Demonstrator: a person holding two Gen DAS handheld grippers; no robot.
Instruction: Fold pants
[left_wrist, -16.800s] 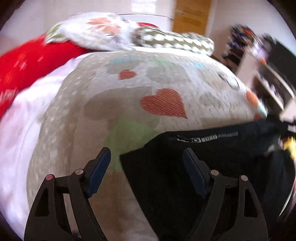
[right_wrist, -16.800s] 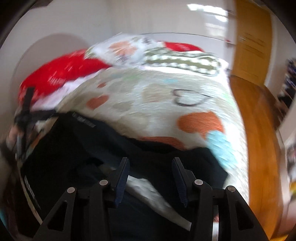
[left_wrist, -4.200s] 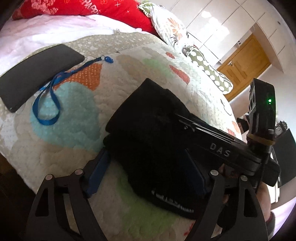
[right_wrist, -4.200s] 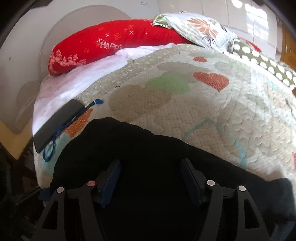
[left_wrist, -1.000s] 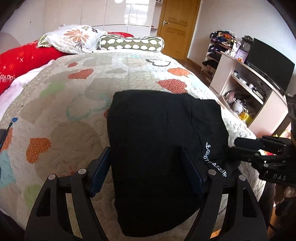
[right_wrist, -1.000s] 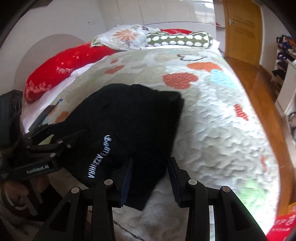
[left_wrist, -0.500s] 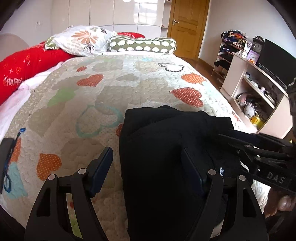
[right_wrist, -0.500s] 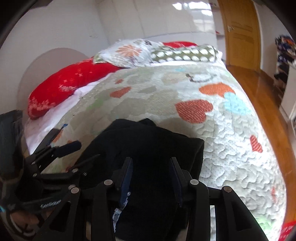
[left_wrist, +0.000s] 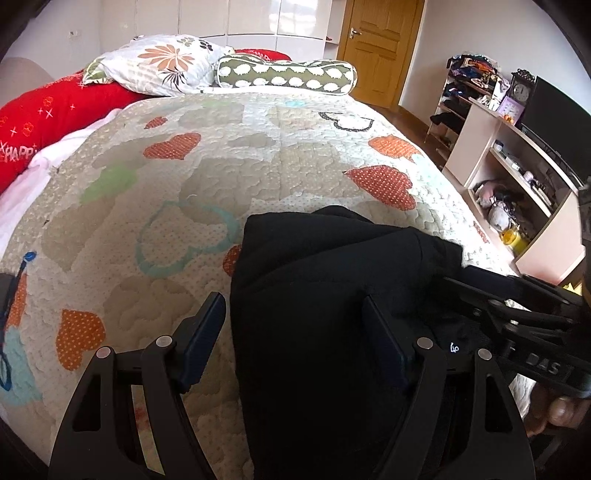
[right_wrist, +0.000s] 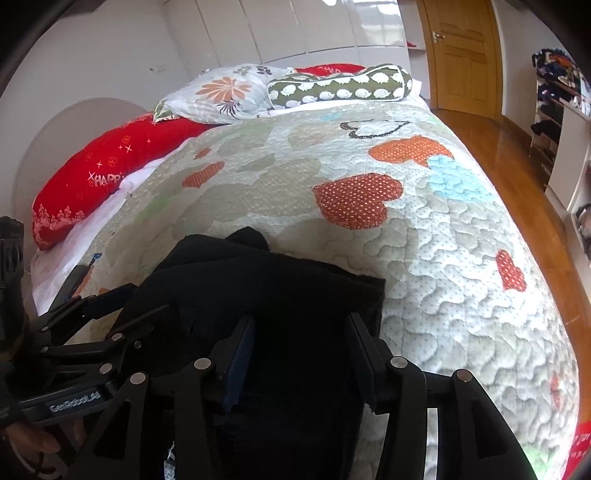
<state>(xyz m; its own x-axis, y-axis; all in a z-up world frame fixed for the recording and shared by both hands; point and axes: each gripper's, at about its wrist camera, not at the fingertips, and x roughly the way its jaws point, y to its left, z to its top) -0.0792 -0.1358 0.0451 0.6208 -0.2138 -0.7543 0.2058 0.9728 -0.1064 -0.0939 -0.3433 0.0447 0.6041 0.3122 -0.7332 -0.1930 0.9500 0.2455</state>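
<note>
- Since half a second ago, both our views have dipped lower over the black pants (left_wrist: 314, 295), now a compact bundle at the near edge of the quilt (left_wrist: 221, 155).
- Our left gripper (left_wrist: 291, 332) is spread wide, straddling the bundle's left edge; our right gripper (right_wrist: 299, 350) is also apart, over cloth, gripping nothing.
- Risk, we judge: the loose stacked layers could slide off the bed edge if nudged.
- Its long axis seems to run from us toward the pillows (left_wrist: 162, 66).

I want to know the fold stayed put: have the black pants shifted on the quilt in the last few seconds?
Yes. The black pants now lie farther from the blue lanyard, with the teal heart outline between them.
</note>
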